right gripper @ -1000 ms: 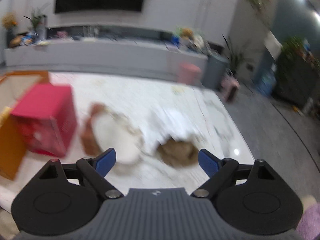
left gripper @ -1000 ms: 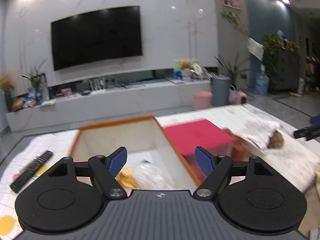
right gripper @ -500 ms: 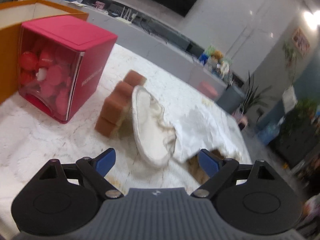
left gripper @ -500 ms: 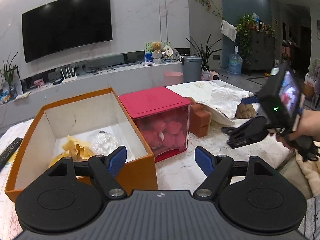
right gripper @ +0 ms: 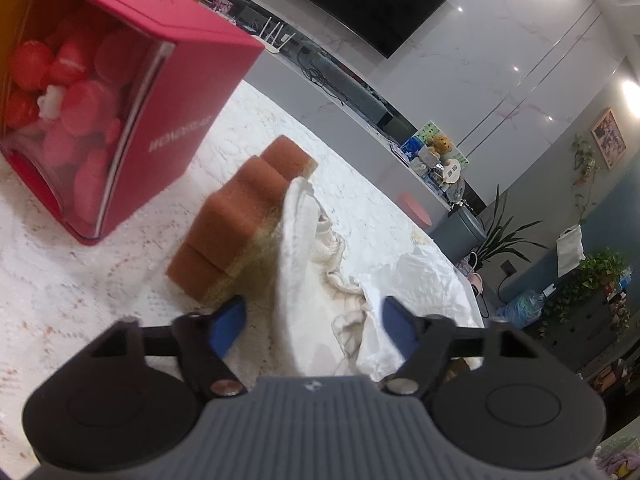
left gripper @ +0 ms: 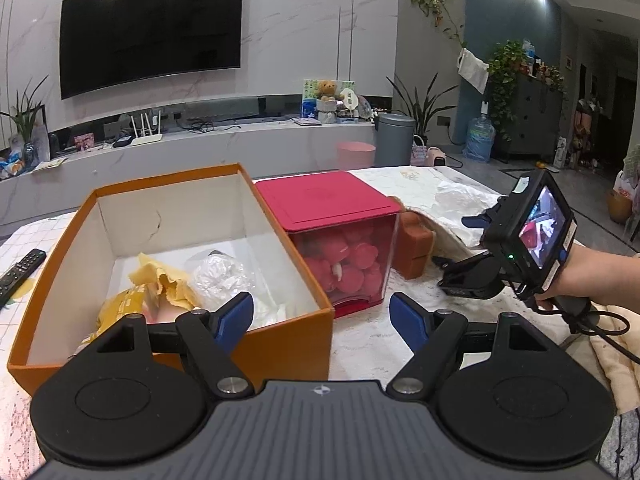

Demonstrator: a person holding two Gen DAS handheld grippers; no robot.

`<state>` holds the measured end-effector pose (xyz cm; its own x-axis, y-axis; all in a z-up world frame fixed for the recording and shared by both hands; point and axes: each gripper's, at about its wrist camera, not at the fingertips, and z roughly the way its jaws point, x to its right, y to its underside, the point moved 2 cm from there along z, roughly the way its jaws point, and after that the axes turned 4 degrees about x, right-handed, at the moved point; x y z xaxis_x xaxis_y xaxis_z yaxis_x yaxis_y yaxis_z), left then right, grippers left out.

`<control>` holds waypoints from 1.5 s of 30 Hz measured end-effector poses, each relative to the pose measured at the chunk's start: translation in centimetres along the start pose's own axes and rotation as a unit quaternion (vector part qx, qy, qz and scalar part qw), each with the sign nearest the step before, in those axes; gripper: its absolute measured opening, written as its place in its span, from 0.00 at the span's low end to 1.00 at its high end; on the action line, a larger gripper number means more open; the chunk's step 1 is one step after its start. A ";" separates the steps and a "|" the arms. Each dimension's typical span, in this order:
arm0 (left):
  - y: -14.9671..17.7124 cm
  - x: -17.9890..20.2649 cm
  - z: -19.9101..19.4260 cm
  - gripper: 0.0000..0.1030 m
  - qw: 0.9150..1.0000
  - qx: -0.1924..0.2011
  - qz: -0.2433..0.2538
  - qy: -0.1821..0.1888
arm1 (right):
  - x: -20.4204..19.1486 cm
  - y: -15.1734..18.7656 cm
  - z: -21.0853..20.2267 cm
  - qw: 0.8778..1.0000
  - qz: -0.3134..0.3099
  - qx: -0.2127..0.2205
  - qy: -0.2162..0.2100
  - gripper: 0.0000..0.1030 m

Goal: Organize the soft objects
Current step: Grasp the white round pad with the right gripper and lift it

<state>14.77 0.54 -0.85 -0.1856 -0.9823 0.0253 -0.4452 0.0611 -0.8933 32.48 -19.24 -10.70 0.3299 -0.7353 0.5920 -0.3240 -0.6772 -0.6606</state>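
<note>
An orange cardboard box point(left gripper: 280, 336) stands open on the table with yellow cloth point(left gripper: 160, 284) and a clear plastic bundle point(left gripper: 218, 274) inside. My left gripper point(left gripper: 321, 322) is open and empty above the box's near right corner. My right gripper point(right gripper: 314, 326) is open, its jaws on either side of a white cloth point(right gripper: 304, 276) that leans on brown sponge blocks point(right gripper: 240, 216). The right gripper also shows in the left wrist view point(left gripper: 464, 248), low beside the sponge blocks point(left gripper: 414, 246). A crumpled white sheet point(right gripper: 408, 288) lies just behind the cloth.
A red-lidded clear container point(left gripper: 340, 240) of pink and red soft pieces stands between box and sponges, also in the right wrist view point(right gripper: 100, 92). A TV remote point(left gripper: 20, 270) lies at the far left. A lace tablecloth point(right gripper: 80, 300) covers the table. A peach blanket point(left gripper: 616, 372) hangs at the right edge.
My right gripper has moved forward and down, so the white cloth now sits between its open jaws. My left gripper has steadied over the box's near corner.
</note>
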 end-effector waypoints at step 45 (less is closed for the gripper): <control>-0.4 7.3 -0.5 0.88 0.997 0.035 0.060 -0.022 | 8.7 2.2 -12.5 0.959 0.222 -0.109 -0.141 0.03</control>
<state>13.11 -6.58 -0.10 -0.1953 -0.9754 -0.1019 -0.3590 0.1678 -0.9181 23.60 -27.46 -1.21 0.3338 -0.9366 0.1067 -0.6548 -0.3118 -0.6885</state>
